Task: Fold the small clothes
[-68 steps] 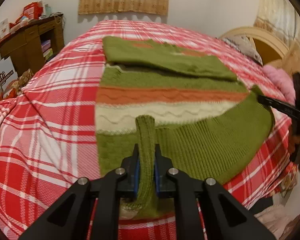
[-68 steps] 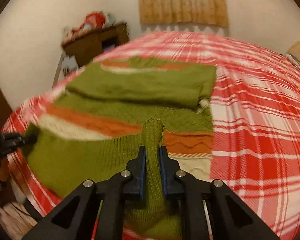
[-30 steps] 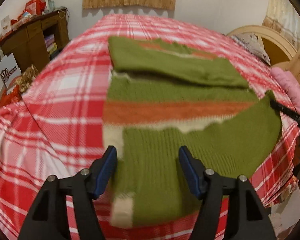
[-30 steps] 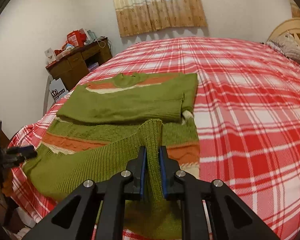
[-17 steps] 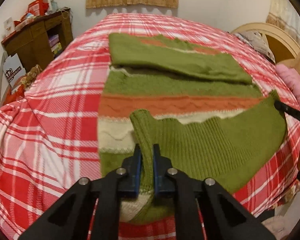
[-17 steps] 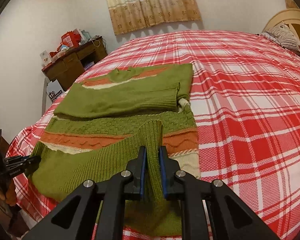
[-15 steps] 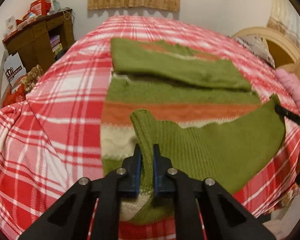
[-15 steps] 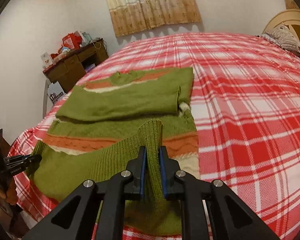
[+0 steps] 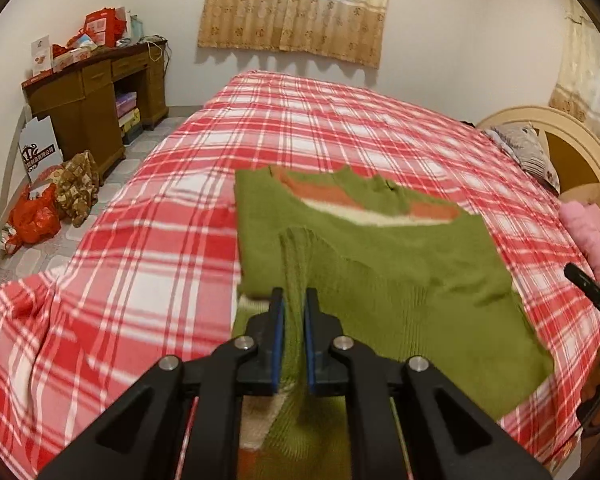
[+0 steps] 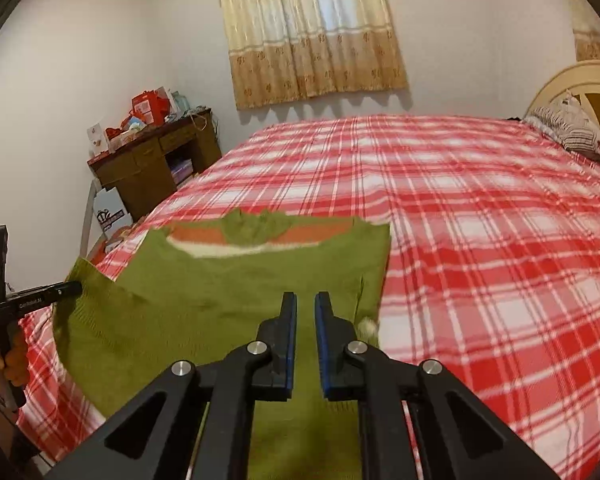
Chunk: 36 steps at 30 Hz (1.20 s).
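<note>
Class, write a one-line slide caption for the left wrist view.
Left gripper pinches the green sweater's hem, carried over the body on a red plaid bed.

Bed w/ red plaid cover (image 10: 480, 240) carries 1 green striped sweater (image 10: 228, 280), pillow (image 10: 576, 128) at headboard.

White lettering on the left gripper (image 10: 32, 302) is too blurred to read.
</note>
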### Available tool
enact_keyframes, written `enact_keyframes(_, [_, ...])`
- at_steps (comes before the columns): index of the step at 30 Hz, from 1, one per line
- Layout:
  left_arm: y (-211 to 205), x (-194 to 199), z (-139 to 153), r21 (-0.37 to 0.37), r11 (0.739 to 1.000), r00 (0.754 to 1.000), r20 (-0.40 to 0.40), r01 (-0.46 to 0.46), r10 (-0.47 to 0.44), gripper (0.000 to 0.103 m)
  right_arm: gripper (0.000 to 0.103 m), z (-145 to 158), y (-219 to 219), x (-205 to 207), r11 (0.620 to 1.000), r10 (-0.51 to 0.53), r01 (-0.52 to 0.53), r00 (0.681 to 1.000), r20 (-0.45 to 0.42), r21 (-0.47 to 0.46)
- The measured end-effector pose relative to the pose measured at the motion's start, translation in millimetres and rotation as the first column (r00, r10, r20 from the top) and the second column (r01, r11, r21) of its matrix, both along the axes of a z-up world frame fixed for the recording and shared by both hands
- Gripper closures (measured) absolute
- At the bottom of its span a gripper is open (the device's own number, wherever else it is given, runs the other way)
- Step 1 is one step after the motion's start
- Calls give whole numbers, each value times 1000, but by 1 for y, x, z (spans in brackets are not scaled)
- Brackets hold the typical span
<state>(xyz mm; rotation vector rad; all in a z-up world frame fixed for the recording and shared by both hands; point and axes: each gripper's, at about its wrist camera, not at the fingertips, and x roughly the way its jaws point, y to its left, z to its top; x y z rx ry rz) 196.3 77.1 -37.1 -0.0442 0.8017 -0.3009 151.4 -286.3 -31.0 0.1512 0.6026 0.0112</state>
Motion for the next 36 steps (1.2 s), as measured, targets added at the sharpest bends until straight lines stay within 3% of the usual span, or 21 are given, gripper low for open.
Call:
enact_keyframes(3, [-3, 7, 3, 34, 999, 999, 35, -20, 19, 97, 94, -5, -8, 12, 999, 7, -5, 999, -38, 39])
enact_keyframes(8, [-3, 3, -2, 55, 998, 999, 37, 35, -37, 97, 89, -25, -22, 10, 989, 17, -3, 996, -92, 149])
enact_keyframes(9, [-1, 3, -3, 51, 998, 999, 28, 44, -45, 92, 77, -33, -24, 8, 985, 22, -3, 994, -107, 171])
enact_keyframes(10, [2, 2, -6, 43, 998, 999, 9, 52, -53, 87, 53, -37, -24, 7, 984, 28, -8, 993, -112, 181])
enact_keyframes(11, [5, 2, -10, 35, 998, 999, -11, 53, -53, 70, 43, -43, -22, 6, 984, 36, -14, 992, -119, 180])
enact_keyframes(12, [7, 3, -12, 34, 998, 999, -22, 45, -45, 46, 30, -48, -19, 7, 987, 40, -19, 991, -128, 162])
enact_keyframes(14, [13, 0, -17, 41, 999, 1000, -19, 15, -14, 32, 30, -56, -12, 13, 994, 45, -28, 986, -161, 108])
enact_keyframes(20, [7, -6, -45, 95, 994, 996, -86, 48, -40, 32, 30, -92, 25, 25, 982, 73, -114, 963, -258, -149])
enact_keyframes(21, [4, -6, -50, 100, 994, 995, -95, 53, -43, 32, 31, -97, 30, 25, 973, 66, -121, 962, -265, -196])
enact_keyframes(23, [1, -5, -55, 78, 995, 993, -106, 64, -55, 32, 55, -101, 40, 22, 955, 81, -148, 964, -253, -259])
enact_keyframes(24, [-1, -4, -57, 58, 995, 992, -109, 78, -71, 33, 84, -101, 42, 21, 956, 100, -165, 961, -259, -244])
enact_keyframes(25, [-2, -4, -60, 48, 995, 991, -109, 87, -81, 34, 94, -100, 45, 20, 956, 107, -173, 958, -267, -236])
enact_keyframes(28, [-6, -5, -66, 68, 994, 992, -97, 84, -77, 55, 98, -96, 57, 12, 935, 98, -174, 964, -247, -310])
enact_keyframes(30, [-3, -8, -62, 89, 994, 996, -68, 66, -60, 94, 99, -86, 55, 2, 953, 102, -155, 973, -207, -260])
enact_keyframes(33, [7, -17, -51, 44, 997, 997, -24, 68, -67, 94, 99, -74, 45, -12, 974, 84, -111, 986, -146, -195])
enact_keyframes(36, [0, -26, -46, 88, 990, 993, 30, 107, -110, 94, 99, -68, 42, -21, 983, 79, -97, 990, -116, -159])
